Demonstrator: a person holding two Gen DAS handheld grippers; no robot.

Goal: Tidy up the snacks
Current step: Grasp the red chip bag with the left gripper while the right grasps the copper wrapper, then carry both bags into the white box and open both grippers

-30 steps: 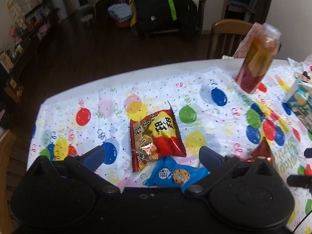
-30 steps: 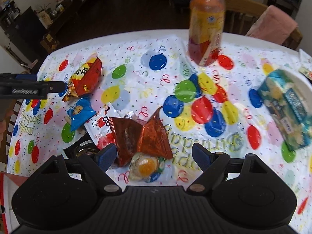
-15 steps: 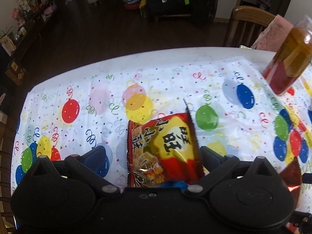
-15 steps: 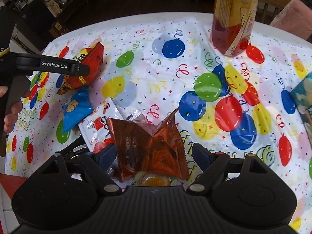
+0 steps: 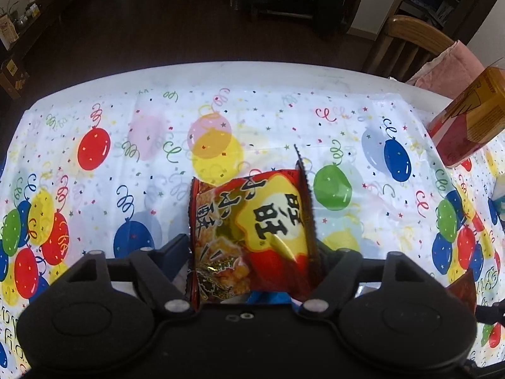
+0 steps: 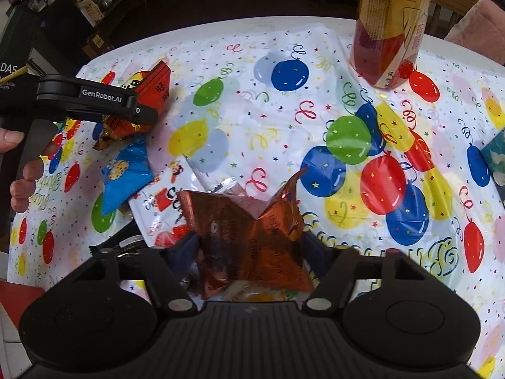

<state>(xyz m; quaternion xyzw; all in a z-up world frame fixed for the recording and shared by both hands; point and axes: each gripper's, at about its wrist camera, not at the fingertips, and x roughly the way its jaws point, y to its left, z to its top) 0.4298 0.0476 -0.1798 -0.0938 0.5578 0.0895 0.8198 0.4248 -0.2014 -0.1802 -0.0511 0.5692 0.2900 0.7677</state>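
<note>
The red snack bag (image 5: 252,237) sits between the two fingers of the left claw (image 5: 252,252), its crimped top edge pointing away from the camera and its lower end buried in the grip; from the right wrist view the same bag (image 6: 148,94) looks lifted clear of the tablecloth (image 5: 157,132), though the claw hides its underside. It is a small puffed foil pack, so it should be very light, soft and crackly, with brittle pieces inside that a hard squeeze would crush; the film is slick, and the safest hold is across the flat body or along a sealed edge, not on the air-filled middle. The left claw has closed to about the width of the bag and appears to pinch it from both sides. The copper foil packet (image 6: 249,237) is in the same position in the right claw (image 6: 249,249), whose fingers press its crumpled sides, the torn-looking top corner sticking up; it too seems featherlight and easily creased. Whether it has left the table I cannot tell. Just under and beside it lie a blue cookie packet (image 6: 126,180) and a white wrapper with red print (image 6: 164,202), both loose on the cloth. A tall bottle (image 6: 391,31) stands well apart at the far side, and a person's fingers (image 6: 22,180) show at the left edge
</note>
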